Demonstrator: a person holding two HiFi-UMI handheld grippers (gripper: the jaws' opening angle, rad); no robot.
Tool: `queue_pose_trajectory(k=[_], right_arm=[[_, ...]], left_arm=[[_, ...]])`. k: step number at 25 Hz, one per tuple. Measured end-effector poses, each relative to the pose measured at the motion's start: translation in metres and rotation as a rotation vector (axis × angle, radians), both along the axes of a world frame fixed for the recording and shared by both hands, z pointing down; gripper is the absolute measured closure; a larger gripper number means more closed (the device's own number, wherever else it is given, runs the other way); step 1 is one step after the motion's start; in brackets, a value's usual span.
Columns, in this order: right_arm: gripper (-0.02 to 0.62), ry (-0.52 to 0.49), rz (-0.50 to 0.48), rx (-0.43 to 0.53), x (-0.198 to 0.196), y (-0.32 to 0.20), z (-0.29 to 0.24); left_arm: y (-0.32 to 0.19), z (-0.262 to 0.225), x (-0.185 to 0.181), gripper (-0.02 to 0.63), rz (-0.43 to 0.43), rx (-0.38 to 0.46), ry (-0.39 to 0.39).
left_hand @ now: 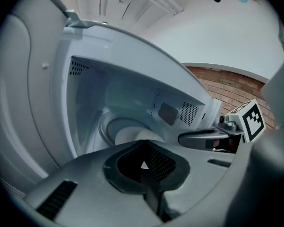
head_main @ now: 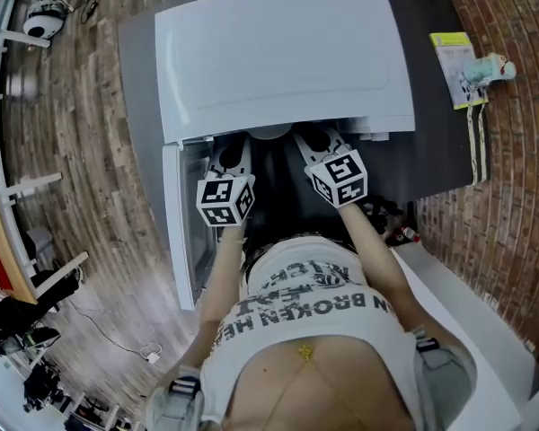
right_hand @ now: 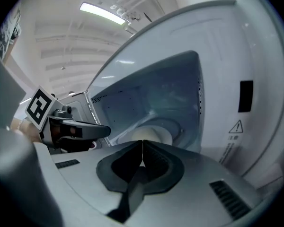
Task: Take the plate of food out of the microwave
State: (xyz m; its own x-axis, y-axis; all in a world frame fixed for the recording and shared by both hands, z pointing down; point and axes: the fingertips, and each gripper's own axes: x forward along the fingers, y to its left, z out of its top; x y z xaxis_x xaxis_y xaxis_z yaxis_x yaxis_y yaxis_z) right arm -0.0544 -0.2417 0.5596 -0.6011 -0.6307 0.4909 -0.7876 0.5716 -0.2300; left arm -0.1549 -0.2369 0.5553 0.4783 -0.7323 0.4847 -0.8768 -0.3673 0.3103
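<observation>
Plate (left_hand: 131,135) sits well inside the microwave (head_main: 278,61), on the glass turntable (left_hand: 105,126) at the floor of its cavity. It looks pale and rounded. From where the cameras look, I cannot tell what lies on it.

Left gripper (left_hand: 143,148) is at the microwave's mouth, on the door side. Its jaws are pressed together with nothing between them, and the plate shows just past their tips, not touched. Right gripper (right_hand: 142,148) is beside it at the same mouth, on the side away from the door. Its jaws are likewise closed tip to tip and empty, with the plate just beyond them. The two grippers lie side by side and a little apart, both aimed into the cavity.

From above, the person stands square to the front of the microwave. Both bare forearms (head_main: 223,272) reach forward and slightly down. The marker cubes (head_main: 225,199) face up just outside the opening, while the jaw ends are tucked under the microwave's top edge.

Microwave's door (head_main: 181,232) is swung fully open at the left of the opening. The microwave stands on a dark counter (head_main: 440,124), with a brick wall (head_main: 512,178) to its right
</observation>
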Motion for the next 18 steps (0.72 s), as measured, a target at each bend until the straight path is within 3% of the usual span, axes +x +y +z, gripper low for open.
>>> queue_pose_trajectory(k=[18], right_arm=[[0.586,0.097,0.027,-0.049,0.011,-0.005,0.044]], left_arm=[[0.006,0.044,-0.012,0.606,-0.086,-0.148,0.113]])
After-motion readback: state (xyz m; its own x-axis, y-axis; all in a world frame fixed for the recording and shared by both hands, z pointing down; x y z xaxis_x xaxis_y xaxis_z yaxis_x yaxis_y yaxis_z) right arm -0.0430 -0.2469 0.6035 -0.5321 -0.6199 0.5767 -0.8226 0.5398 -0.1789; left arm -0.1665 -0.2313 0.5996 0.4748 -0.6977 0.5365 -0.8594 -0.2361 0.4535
